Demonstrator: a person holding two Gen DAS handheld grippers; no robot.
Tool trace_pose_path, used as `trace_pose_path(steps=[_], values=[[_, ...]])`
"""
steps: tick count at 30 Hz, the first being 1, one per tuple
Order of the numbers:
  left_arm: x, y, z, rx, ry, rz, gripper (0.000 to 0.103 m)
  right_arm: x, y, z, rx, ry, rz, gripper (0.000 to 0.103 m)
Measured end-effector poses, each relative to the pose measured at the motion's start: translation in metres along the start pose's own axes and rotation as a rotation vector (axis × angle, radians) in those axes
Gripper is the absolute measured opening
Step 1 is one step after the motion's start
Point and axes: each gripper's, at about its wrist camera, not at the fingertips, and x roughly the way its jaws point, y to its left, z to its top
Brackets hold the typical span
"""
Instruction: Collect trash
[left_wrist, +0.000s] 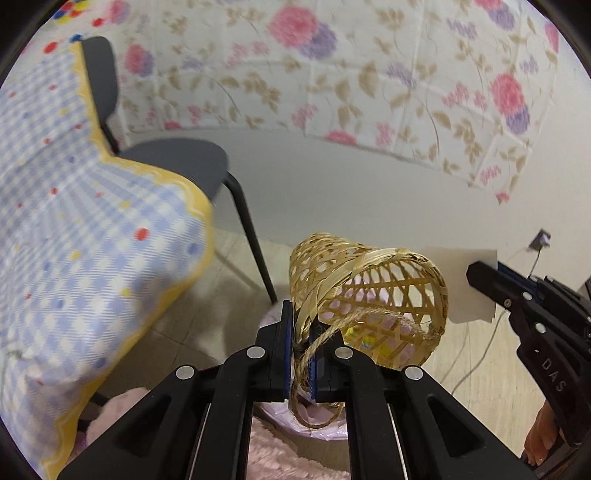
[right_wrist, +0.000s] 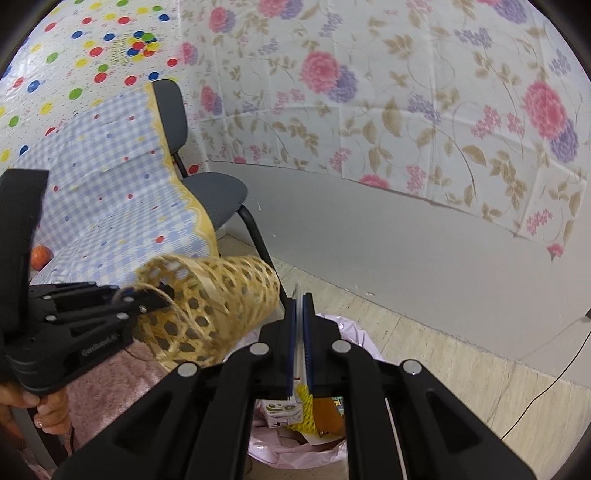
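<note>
Two grippers worked over the pink-lined bin (right_wrist: 354, 332) at lower centre: the left gripper (left_wrist: 300, 354) clamped a tipped wicker basket (left_wrist: 369, 295), the right gripper (right_wrist: 299, 347) pinched white paper (left_wrist: 461, 280), seemingly next for release.

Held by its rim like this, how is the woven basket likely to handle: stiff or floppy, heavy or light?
The woven basket probably holds its shape: tipped sideways in the left gripper, it shows no sag. Its open lattice suggests it is light. Held at one rim point beside the twine loop, it may swing.
</note>
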Motion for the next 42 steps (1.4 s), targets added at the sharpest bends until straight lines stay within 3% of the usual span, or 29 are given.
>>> trace_pose_path(steps=[2,3,4,6,7,11,15,21,26,31,39,42], values=[[0.015,-0.003,0.001,0.005,0.039,-0.009,0.014,0.007,-0.005,-0.002,0.01,0.018,0.002,0.007],[0.022,-0.004,0.001,0.006,0.06,-0.016,0.024,0.011,-0.006,-0.003,0.015,0.025,0.001,0.007],[0.029,-0.004,0.001,0.006,0.082,-0.022,0.045,0.016,-0.008,-0.005,0.022,0.039,0.003,0.013],[0.043,-0.003,-0.002,0.007,0.123,-0.029,0.072,0.024,-0.012,-0.008,0.036,0.062,-0.001,0.033],[0.047,-0.003,-0.004,0.01,0.131,-0.027,0.073,0.026,-0.014,-0.01,0.042,0.069,-0.002,0.039],[0.054,-0.001,-0.008,0.015,0.163,-0.033,0.073,0.029,-0.016,-0.011,0.035,0.086,-0.011,0.039],[0.035,0.008,-0.006,-0.003,0.109,-0.007,0.073,0.024,-0.014,-0.007,0.026,0.073,-0.005,0.039],[-0.018,0.037,-0.005,-0.083,-0.034,0.099,0.073,0.009,0.0,0.004,0.007,0.059,-0.001,0.039],[-0.064,0.066,-0.004,-0.172,-0.12,0.178,0.073,-0.007,0.029,0.023,-0.039,0.023,0.057,0.047],[-0.114,0.097,-0.005,-0.242,-0.192,0.304,0.084,-0.017,0.066,0.048,-0.096,-0.026,0.139,0.054],[-0.17,0.147,-0.016,-0.354,-0.244,0.474,0.088,-0.025,0.136,0.081,-0.221,-0.081,0.279,0.068],[-0.182,0.16,-0.022,-0.384,-0.245,0.524,0.088,-0.026,0.156,0.088,-0.253,-0.088,0.316,0.077]])
